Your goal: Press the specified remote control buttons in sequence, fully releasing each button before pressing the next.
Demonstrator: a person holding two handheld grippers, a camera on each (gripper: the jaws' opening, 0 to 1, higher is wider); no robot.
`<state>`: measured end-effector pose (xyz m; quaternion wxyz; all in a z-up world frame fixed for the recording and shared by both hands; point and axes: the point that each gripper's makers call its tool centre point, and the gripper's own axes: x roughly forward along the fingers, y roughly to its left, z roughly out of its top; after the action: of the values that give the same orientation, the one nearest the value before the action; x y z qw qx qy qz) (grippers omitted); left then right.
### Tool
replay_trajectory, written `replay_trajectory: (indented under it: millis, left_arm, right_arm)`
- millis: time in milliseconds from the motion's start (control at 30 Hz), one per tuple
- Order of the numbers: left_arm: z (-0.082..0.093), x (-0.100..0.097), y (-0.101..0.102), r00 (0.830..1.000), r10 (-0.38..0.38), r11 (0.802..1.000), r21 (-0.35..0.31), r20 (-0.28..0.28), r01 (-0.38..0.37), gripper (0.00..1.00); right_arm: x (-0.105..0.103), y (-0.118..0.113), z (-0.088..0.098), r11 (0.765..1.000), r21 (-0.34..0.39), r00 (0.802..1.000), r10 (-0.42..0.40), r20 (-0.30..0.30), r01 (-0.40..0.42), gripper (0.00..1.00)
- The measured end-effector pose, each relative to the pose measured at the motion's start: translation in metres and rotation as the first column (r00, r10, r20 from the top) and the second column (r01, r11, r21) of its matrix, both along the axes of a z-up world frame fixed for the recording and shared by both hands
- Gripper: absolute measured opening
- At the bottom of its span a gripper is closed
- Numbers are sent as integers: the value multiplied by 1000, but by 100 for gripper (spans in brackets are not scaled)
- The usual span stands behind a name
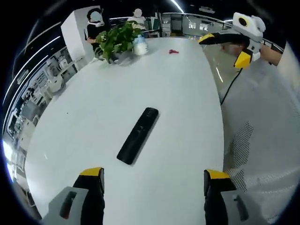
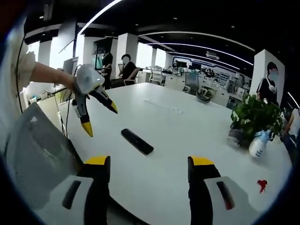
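Yellow-tipped jaws of your left gripper [image 1: 153,180] rose from the bottom of the left gripper view, spread wide apart and holding nothing, above the white table [image 1: 84,122]. Just beyond them the black remote control [image 1: 138,135] lay flat on the tabletop, set diagonally, with bare surface all around it and nothing touching it. Your right gripper [image 1: 226,48] hung in the air at the far right of that view, past the table's edge, its jaws parted and empty, a black cable [image 1: 230,86] trailing down from it. At the far end of the table stood a potted plant [image 1: 117,41] with a white bottle [image 1: 140,45] just beside it, and a small red object [image 1: 173,51] lay well apart from both. In the right gripper view your right gripper [image 2: 149,168] likewise stood open over the table [image 2: 187,131], the remote control [image 2: 137,141] lying ahead between the jaws' lines, and your left gripper [image 2: 101,118] hovered open above and to its left, clear of it. A grey chair back [image 2: 33,150] stood beside the table's near edge. People sat and stood in the office behind.
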<state>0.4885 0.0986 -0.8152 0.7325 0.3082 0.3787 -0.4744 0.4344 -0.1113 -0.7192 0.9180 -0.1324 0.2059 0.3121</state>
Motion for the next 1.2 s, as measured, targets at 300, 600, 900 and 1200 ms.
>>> replay_trajectory:
  millis: [300,600,900,1200]
  left_arm:
    - [-15,12,-7,999,-32,999,35,-42,33,91]
    - [-26,29,-11,992,-75,993,83,-97,83,81]
    - [-36,55,-17,991,-78,992,86,-107,87,58]
    - [-48,64,-23,983,-126,979,144,-131,144,41]
  right_arm:
    - [2,-5,3,1000,10,1000,-26,12,26,68]
    - [2,-4,1,1000,8,1000,-18,3,18,66]
    - [3,-5,2,999,35,1000,-27,-7,27,63]
    - [3,-7,1,998,50,999,-38,-15,39,60]
